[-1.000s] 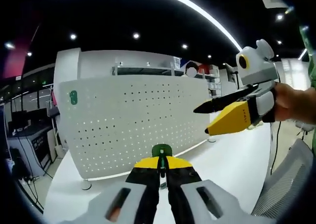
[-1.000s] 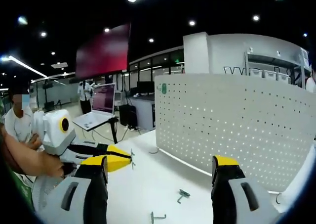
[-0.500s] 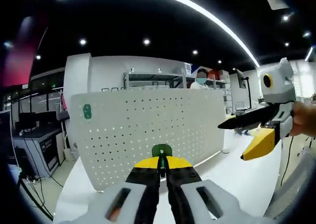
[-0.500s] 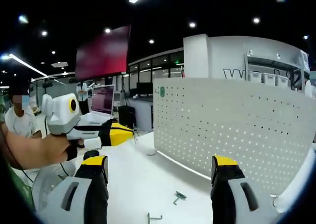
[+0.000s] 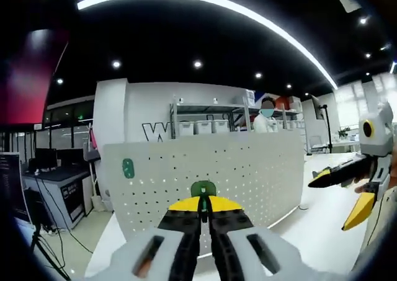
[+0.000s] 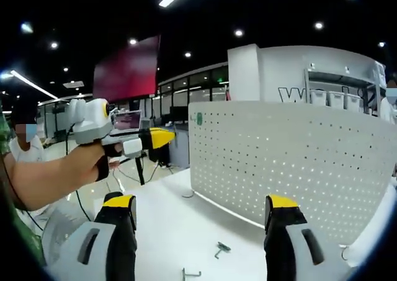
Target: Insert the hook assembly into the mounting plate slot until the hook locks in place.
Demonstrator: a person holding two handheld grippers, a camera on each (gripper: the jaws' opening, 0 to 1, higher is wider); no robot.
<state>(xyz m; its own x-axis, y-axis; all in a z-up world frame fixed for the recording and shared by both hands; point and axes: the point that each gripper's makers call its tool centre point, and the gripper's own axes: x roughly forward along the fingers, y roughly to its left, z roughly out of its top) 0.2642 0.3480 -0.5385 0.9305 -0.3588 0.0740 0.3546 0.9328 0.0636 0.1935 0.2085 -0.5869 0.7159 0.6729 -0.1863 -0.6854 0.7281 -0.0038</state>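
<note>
The white perforated mounting plate (image 5: 229,172) stands upright on the white table (image 6: 167,225); it is also in the right gripper view (image 6: 298,163), with a green tag (image 6: 199,118) near its top corner. My left gripper (image 5: 203,208) is shut on a small green hook piece (image 5: 202,188), held in front of the plate and apart from it. In the right gripper view a hand holds the left gripper (image 6: 169,134) up near the plate's left edge. My right gripper (image 6: 201,211) stands open with nothing between its jaws; it also shows at the right of the left gripper view (image 5: 330,204).
Two loose metal hooks (image 6: 219,250) (image 6: 190,273) lie on the table in front of the plate. A person's forearm (image 6: 56,175) reaches in from the left. Desks, a laptop, shelving and other people stand behind.
The left gripper has risen and moved toward the plate's upper left edge. In the left gripper view the right gripper has slid out toward the right edge. The right gripper stays open.
</note>
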